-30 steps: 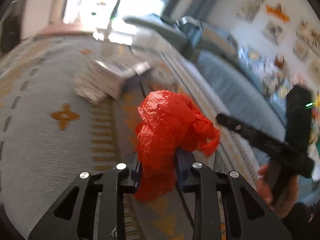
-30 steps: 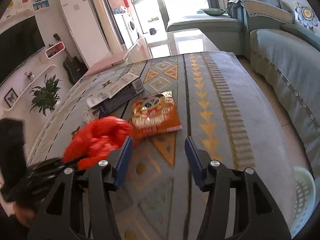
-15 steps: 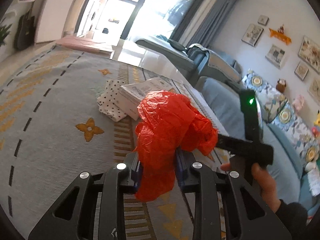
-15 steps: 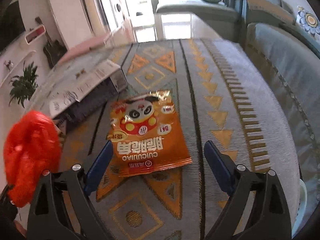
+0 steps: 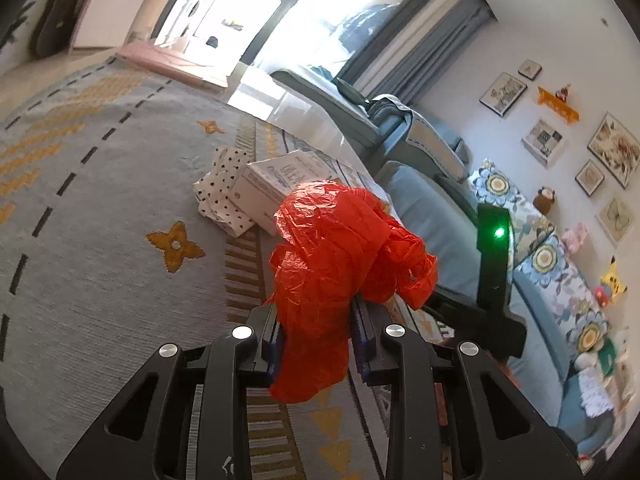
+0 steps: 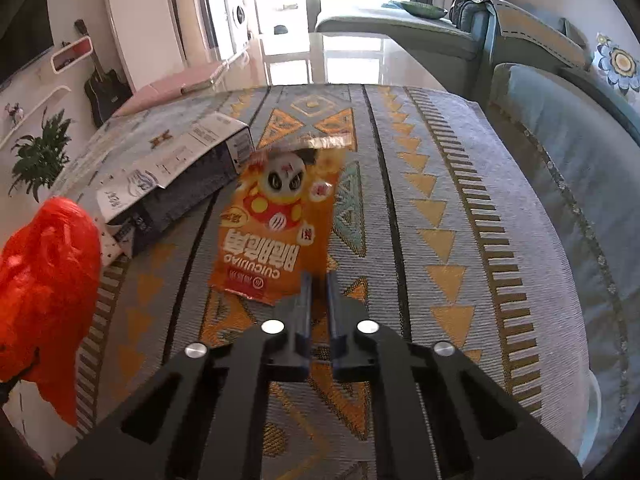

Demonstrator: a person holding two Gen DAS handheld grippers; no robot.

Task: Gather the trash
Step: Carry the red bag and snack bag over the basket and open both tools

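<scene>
Your right gripper (image 6: 316,300), fingers pressed together, pinches the near corner of the snack packet (image 6: 280,228); its long axis runs away, just right of the box (image 6: 172,176). Left gripper (image 5: 320,336) clamps the red bag (image 5: 340,256).

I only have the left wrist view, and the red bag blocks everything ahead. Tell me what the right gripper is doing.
Observer: The right gripper has its jaws closed on the near edge of an orange snack packet with a panda on it.
Operator: Describe where that packet lies.
Observer: On the patterned cloth, just right of the printed box.
Operator: Report whether my bag is clear of it.
Observer: Yes. In the right wrist view the red bag hangs at the far left, apart from the packet, with the box's near end between them.
</scene>
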